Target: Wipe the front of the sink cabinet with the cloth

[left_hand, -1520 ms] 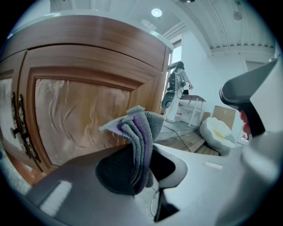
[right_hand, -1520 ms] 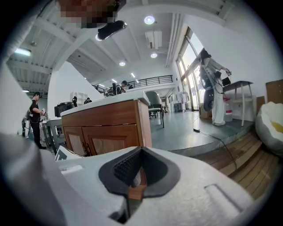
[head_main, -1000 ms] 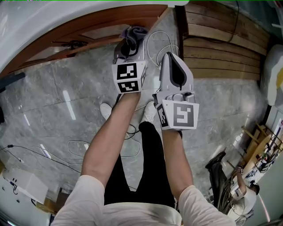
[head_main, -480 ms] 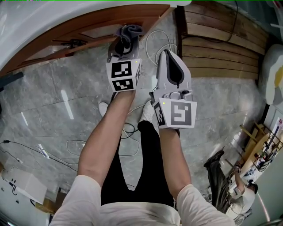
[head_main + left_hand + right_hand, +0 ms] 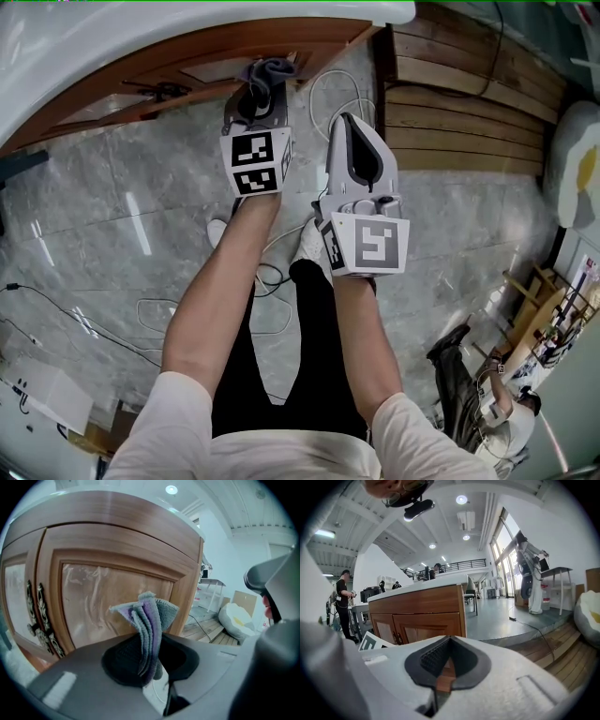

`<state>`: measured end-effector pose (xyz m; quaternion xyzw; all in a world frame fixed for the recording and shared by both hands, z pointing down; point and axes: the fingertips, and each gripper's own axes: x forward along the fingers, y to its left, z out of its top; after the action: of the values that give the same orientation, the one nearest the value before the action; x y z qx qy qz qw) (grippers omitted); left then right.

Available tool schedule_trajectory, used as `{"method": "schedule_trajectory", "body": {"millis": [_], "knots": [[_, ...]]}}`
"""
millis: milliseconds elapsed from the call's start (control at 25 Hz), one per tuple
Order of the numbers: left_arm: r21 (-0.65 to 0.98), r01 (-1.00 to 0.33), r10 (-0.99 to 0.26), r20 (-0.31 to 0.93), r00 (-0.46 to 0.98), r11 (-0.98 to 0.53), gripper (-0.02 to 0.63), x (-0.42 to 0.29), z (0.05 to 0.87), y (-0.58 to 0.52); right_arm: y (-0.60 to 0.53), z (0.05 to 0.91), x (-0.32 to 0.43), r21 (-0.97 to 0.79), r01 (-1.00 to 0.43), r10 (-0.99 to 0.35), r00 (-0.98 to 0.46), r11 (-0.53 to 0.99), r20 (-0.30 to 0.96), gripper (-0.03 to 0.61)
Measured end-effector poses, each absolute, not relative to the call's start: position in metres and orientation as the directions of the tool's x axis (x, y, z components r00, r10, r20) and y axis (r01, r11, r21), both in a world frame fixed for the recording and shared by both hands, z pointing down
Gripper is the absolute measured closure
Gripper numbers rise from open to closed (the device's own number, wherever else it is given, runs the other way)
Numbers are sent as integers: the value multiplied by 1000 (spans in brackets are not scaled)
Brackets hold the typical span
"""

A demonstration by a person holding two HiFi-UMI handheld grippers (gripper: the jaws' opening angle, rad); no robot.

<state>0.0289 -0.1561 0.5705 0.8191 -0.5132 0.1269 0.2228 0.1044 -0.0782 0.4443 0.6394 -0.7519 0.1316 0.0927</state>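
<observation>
A folded grey and purple cloth sticks out of my left gripper, which is shut on it. The cloth's tip is close to the brown wooden sink cabinet, at the panelled door right of the ornate handles; I cannot tell whether it touches. My right gripper hangs to the right over the floor, shut with nothing in it. The right gripper view shows the cabinet further off.
A white countertop overhangs the cabinet. A white cable loops on the grey stone floor beside a wooden platform. A white beanbag lies at right. Cables and a white box are behind at left.
My left gripper has carried the cloth forward and a little left, nearer the cabinet front. The right gripper has drifted slightly left with it.
</observation>
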Motion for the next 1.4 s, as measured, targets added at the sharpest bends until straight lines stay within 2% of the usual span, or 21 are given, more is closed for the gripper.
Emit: {"method": "schedule_trajectory", "body": {"millis": [200, 440, 1400], "knots": [[188, -902, -792, 431, 432, -389, 538, 15, 569, -156, -79, 447, 93, -84, -984, -933, -175, 156, 316, 581], [223, -908, -796, 437, 419, -356, 538, 2, 571, -158, -83, 448, 84, -103, -981, -930, -187, 162, 318, 581], [192, -936, -812, 466, 352, -296, 538, -56, 574, -161, -85, 445, 50, -126, -974, -925, -217, 186, 312, 581]]}}
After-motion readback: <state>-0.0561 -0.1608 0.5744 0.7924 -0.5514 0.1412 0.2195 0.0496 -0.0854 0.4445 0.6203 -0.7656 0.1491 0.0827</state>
